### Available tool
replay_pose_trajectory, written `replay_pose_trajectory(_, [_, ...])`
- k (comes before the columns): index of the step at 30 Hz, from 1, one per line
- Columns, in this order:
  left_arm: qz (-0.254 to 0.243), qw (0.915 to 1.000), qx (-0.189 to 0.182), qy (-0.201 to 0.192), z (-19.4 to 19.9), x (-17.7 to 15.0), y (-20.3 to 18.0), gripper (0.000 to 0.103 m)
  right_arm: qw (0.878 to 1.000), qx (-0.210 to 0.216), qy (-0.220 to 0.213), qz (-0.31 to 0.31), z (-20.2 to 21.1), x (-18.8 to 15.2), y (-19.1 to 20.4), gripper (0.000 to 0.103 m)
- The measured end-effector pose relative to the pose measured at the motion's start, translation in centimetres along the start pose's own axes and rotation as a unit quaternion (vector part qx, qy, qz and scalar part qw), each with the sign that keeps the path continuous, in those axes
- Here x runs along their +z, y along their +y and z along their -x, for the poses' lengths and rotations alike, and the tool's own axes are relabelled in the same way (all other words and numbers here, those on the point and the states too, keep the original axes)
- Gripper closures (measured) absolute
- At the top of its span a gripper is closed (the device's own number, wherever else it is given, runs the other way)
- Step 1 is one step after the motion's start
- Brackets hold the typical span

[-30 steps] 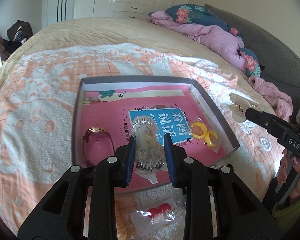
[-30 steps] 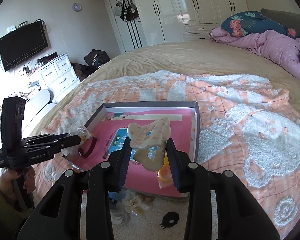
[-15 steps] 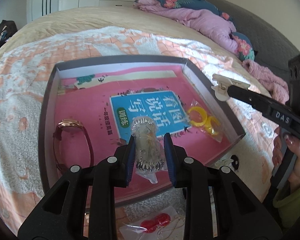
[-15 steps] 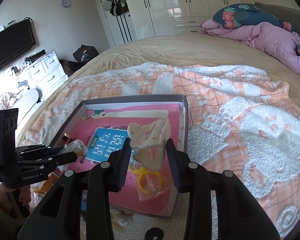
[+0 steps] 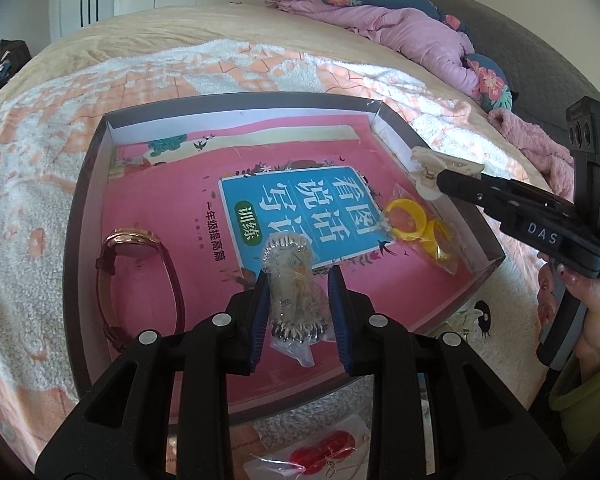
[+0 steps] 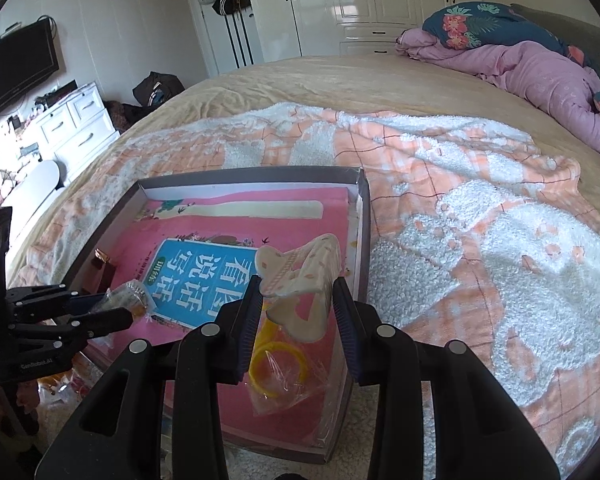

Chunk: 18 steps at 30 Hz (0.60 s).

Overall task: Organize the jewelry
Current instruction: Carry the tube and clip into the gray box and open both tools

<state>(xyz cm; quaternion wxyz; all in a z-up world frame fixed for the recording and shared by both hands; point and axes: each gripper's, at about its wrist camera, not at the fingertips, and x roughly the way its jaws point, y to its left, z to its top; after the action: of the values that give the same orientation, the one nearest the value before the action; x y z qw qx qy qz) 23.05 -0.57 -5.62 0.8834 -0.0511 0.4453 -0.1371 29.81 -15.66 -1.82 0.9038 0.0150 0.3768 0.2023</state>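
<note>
A grey shallow box (image 5: 88, 184) lined with a pink book lies on the bed; it also shows in the right wrist view (image 6: 366, 216). My left gripper (image 5: 298, 280) is shut on a clear bag of silver bead jewelry (image 5: 292, 280), held over the box's near part. My right gripper (image 6: 298, 292) is shut on a cream hair claw clip (image 6: 304, 276), over the box's right side; the clip shows in the left wrist view (image 5: 430, 168). In the box lie a red-strap watch (image 5: 140, 276) and bagged yellow rings (image 5: 416, 224), also visible in the right wrist view (image 6: 278, 364).
A bag with red earrings (image 5: 320, 456) lies on the blanket in front of the box. The peach and white blanket (image 6: 480, 240) covers the bed. A pink quilt and floral pillows (image 6: 520, 40) lie at the head. Drawers and a TV stand at the left.
Both grippers have moved forward and lower over the box. The bead bag now hangs over the box floor, and the claw clip has come over the box's right side.
</note>
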Motion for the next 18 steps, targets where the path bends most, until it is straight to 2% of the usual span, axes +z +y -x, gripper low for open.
replay_pose_trajectory(5, [-0.001, 1.0000, 0.003, -0.001, 0.3, 0.0, 0.0, 0.082, 1.000, 0.001, 0.009, 0.000, -0.4, -0.3, 0.0, 0.068])
replay_pose_trajectory(11, [-0.002, 1.0000, 0.003, -0.004, 0.7, 0.3, 0.1, 0.075, 1.000, 0.004, 0.013, -0.005, -0.5, -0.6, 0.0, 0.067])
replay_pose_trajectory(18, [-0.001, 0.9999, 0.003, -0.013, 1.5, 0.5, 0.1, 0.063, 1.000, 0.006, 0.008, -0.009, 0.1, -0.8, 0.1, 0.054])
